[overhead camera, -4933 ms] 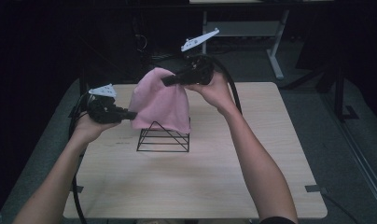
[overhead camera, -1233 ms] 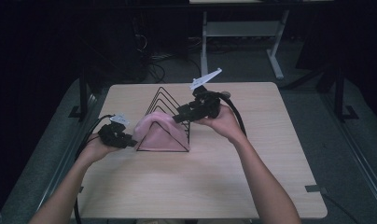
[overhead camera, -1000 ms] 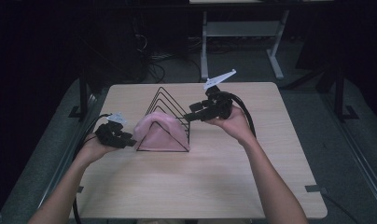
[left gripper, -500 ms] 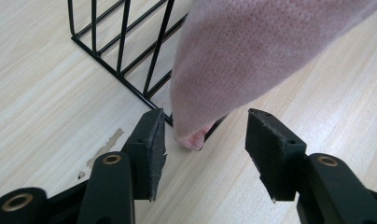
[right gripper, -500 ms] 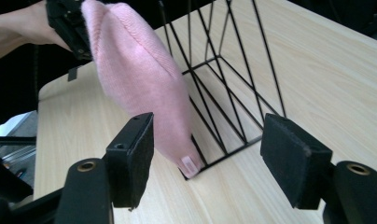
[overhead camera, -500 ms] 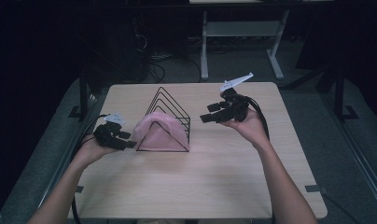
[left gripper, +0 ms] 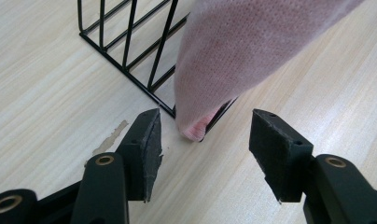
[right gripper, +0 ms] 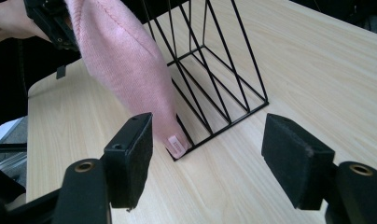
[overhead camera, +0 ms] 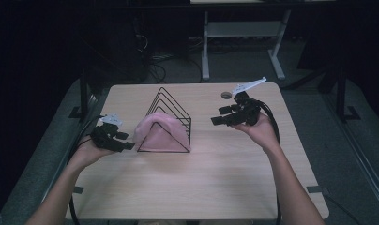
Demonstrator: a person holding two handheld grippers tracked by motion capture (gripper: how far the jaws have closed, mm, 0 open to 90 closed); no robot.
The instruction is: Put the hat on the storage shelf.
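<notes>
Your pink knit cloth [overhead camera: 159, 133] drapes over the front of the black wire rack [overhead camera: 171, 110] mid-bench, a small label at its corner. Your left tool [overhead camera: 126, 142] and right tool [overhead camera: 219, 117] have both just been opening, nothing gripped.
</notes>
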